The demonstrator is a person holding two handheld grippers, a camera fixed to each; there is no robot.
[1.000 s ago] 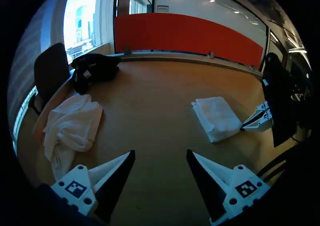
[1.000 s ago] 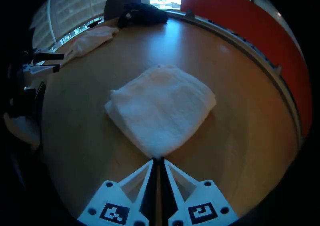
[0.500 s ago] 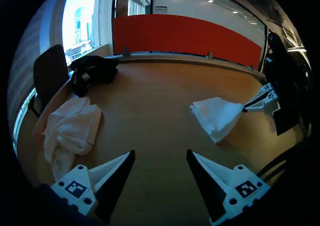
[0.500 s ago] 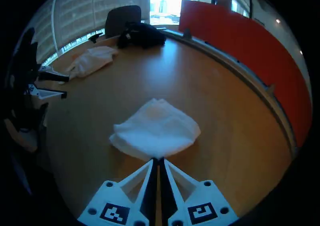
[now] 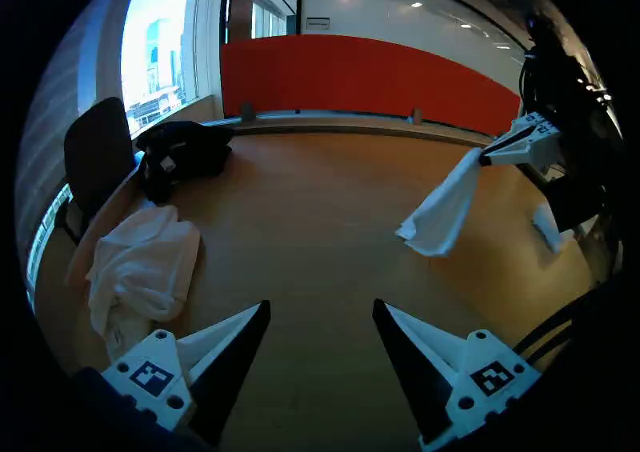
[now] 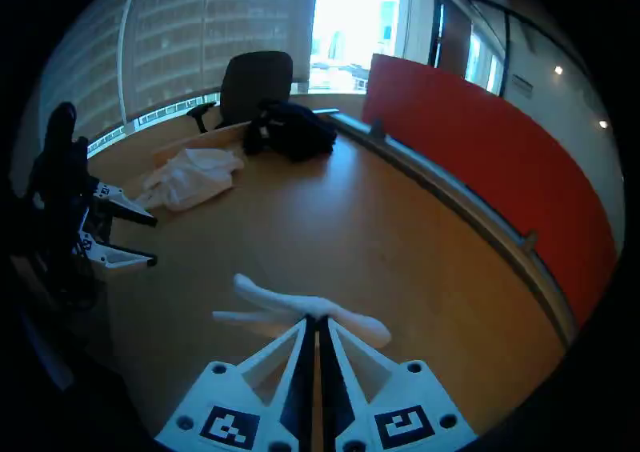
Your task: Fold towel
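The white folded terry towel point(image 5: 440, 206) hangs from your right gripper point(image 5: 483, 155), pinched by one upper edge between the two white fingers, which are closed together on the cloth. In the left gripper view you see it from the side: it drapes down and to the left from the fingertips, above the light brown wooden table point(image 5: 320, 204). Whether its lowest corner touches the table cannot be told.

In the right gripper view the same towel point(image 6: 298, 306) appears edge-on as a thin, wavy white band just ahead of the right gripper point(image 6: 314, 324).

Your left gripper point(image 5: 320, 304) holds nothing; its fingers stand wide apart over bare table. The right gripper view shows the left gripper point(image 6: 154, 242) from farther off, at the table's near-left edge, well apart from the towel.

Toward the far end of the table lie a crumpled white cloth heap point(image 5: 144, 264) point(image 6: 188, 180) and a black bag point(image 5: 186, 146) point(image 6: 292, 128). A dark office chair point(image 5: 96, 152) point(image 6: 256, 84) stands beside them. A long red partition point(image 5: 360, 72) point(image 6: 496, 156) runs along the table's far edge.
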